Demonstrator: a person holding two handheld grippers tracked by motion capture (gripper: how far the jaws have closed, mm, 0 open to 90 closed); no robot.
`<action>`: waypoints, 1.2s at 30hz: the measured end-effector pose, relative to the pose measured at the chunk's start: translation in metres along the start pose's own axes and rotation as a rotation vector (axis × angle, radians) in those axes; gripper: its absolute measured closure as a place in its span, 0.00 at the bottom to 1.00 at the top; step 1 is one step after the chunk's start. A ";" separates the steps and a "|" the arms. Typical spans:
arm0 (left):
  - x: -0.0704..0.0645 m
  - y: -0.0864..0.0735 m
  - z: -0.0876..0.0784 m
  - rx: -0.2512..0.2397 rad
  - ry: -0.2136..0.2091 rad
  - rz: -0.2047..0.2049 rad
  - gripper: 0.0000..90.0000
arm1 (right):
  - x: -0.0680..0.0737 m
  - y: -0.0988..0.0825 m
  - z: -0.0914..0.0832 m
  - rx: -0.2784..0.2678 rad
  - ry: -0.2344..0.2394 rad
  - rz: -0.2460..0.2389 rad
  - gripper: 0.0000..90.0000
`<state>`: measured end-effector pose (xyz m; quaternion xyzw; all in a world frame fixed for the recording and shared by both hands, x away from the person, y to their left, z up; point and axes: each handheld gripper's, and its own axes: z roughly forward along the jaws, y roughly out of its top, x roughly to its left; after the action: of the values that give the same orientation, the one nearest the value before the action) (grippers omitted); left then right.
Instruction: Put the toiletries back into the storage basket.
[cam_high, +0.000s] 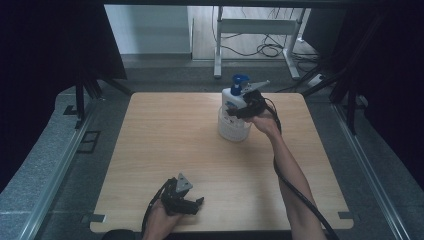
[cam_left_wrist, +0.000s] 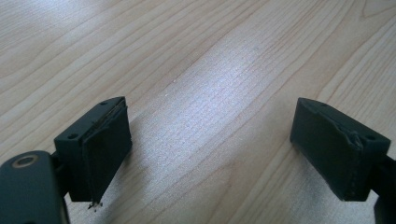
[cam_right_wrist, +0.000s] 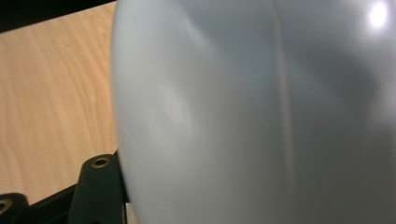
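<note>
Left gripper (cam_high: 187, 204) sits low at the near edge of the worktop (cam_high: 165, 135), left of centre, jaws spread wide, nothing between them. In the left gripper view the pads (cam_left_wrist: 107, 149) hover just over bare wood grain. Whole left half of the worktop is open room, no obstacles between this gripper and the far edge.

Centre-right, toward the far edge: a white pump bottle (cam_high: 234, 99) with a blue pump head (cam_high: 239, 81). It stands in or right behind a clear round tub (cam_high: 232, 129); can't tell which from the high view, and whatever else is in the tub is hard to make out.

Right gripper (cam_high: 245, 107) is on the bottle's body, jaws pinched on it from the right side. In the right gripper view the bottle wall (cam_right_wrist: 261, 112) is right up against the lens, blurred, one jaw base at bottom left, pads hidden behind it. Bottle label too small to read.

Right of the bottle: a clear strip of worktop to the right edge, crossed by the forearm (cam_high: 292, 175) and trailing cable (cam_high: 295, 192).
</note>
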<state>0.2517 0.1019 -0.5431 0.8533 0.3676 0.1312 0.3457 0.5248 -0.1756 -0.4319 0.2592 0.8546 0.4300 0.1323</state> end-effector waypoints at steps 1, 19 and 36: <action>0.000 0.000 0.000 0.000 0.000 0.000 0.13 | 0.000 -0.001 -0.001 -0.005 0.002 -0.005 0.41; 0.000 0.000 0.000 -0.002 -0.001 -0.001 0.13 | 0.004 0.003 -0.009 -0.020 -0.033 -0.019 0.35; 0.000 0.000 0.000 -0.002 0.001 0.000 0.13 | 0.007 0.014 -0.032 -0.060 -0.053 -0.018 0.21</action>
<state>0.2517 0.1017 -0.5433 0.8529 0.3676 0.1317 0.3464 0.5088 -0.1861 -0.4017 0.2589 0.8397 0.4473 0.1666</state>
